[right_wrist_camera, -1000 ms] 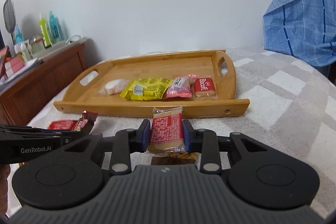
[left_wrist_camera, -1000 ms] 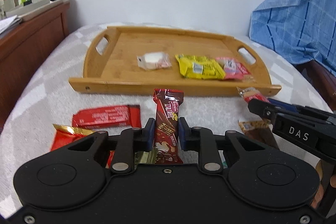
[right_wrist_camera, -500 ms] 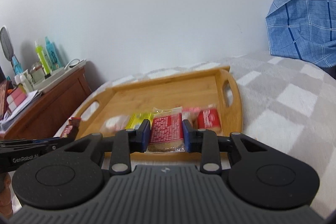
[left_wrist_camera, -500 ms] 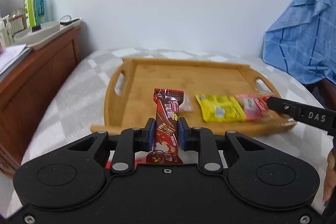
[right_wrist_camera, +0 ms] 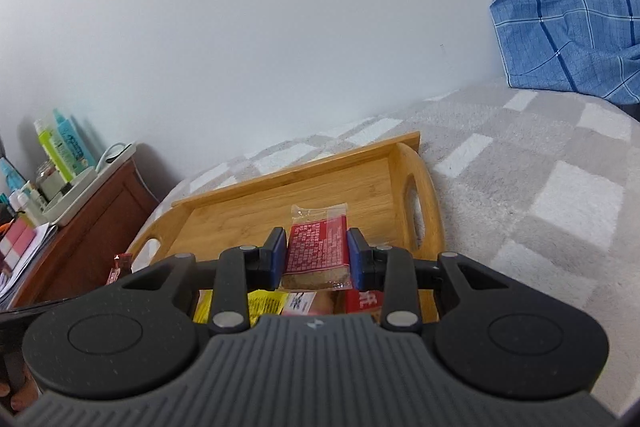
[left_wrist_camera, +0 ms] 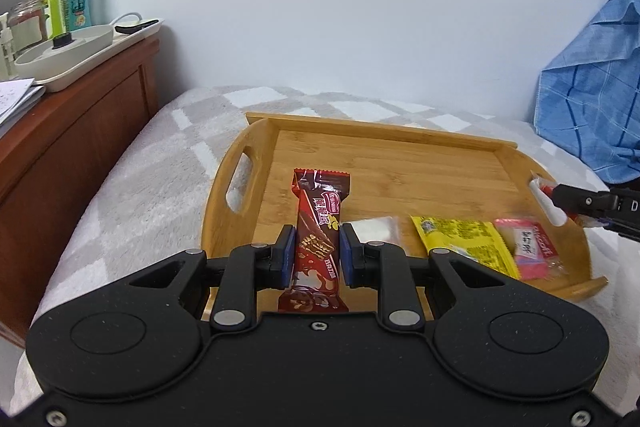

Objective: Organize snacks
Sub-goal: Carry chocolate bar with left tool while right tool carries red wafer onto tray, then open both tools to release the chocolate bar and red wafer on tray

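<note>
The left gripper (left_wrist_camera: pixel 313 254) clamps a chocolate wafer bar (left_wrist_camera: pixel 319 231) upright (long axis pointing away) over the bamboo tray (left_wrist_camera: pixel 400 157). The right gripper (right_wrist_camera: pixel 316 254) pinches a red biscuit packet (right_wrist_camera: pixel 317 251), probably above the tray's right end.

A dark red chocolate wafer bar (left_wrist_camera: pixel 318 227) stands upright above a wooden tray (left_wrist_camera: pixel 400 155) resting on a checked grey blanket. A red-labelled biscuit pack (right_wrist_camera: pixel 318 247) hangs over the same tray. Along its near edge lie a clear white packet (left_wrist_camera: pixel 378 229), a yellow packet (left_wrist_camera: pixel 464 239) and what appears to be a pink sweet packet (left_wrist_camera: pixel 528 247).
</note>
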A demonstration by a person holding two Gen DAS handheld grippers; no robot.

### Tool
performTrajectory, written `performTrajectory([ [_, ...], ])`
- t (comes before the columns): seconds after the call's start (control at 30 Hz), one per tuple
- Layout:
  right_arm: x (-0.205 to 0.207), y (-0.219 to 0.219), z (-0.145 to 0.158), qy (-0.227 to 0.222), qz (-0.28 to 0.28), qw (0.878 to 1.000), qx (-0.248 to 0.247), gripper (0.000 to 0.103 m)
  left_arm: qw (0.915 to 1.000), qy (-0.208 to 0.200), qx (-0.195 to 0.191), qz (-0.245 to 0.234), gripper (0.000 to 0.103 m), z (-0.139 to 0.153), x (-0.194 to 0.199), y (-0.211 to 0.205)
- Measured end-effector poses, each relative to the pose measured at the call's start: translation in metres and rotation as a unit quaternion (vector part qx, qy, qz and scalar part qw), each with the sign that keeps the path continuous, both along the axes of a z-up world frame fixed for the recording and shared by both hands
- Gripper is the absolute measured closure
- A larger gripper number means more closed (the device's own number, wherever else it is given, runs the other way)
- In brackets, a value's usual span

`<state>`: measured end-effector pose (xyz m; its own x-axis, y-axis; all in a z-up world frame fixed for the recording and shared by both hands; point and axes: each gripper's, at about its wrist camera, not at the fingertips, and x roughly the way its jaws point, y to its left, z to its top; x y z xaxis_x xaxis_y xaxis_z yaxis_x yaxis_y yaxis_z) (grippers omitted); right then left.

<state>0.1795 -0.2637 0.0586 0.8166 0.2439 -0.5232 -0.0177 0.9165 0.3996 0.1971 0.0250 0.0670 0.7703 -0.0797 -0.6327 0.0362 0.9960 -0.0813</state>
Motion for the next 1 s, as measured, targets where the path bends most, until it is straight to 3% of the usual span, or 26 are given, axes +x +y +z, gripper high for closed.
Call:
performTrajectory([
  [0.17, 0.022, -0.008, -0.008, 0.010, -0.008, 1.000, 0.015, 0.066, 0.9999, -0.011, 0.006, -0.011, 0.081, -0.010, 0.013, 0.000],
  [0.5, 0.060, -0.012, -0.024, 0.029, -0.014, 0.999, 0.005, 0.066, 0.9998, 0.009, 0.015, -0.008, 0.081, -0.025, 0.033, 0.002],
  [1.0, 0.071, -0.002, -0.033, 0.029, -0.007, 0.999, -0.040, 0.067, 0.9996, 0.023, 0.017, 0.003, 0.081, -0.039, 0.050, -0.004],
])
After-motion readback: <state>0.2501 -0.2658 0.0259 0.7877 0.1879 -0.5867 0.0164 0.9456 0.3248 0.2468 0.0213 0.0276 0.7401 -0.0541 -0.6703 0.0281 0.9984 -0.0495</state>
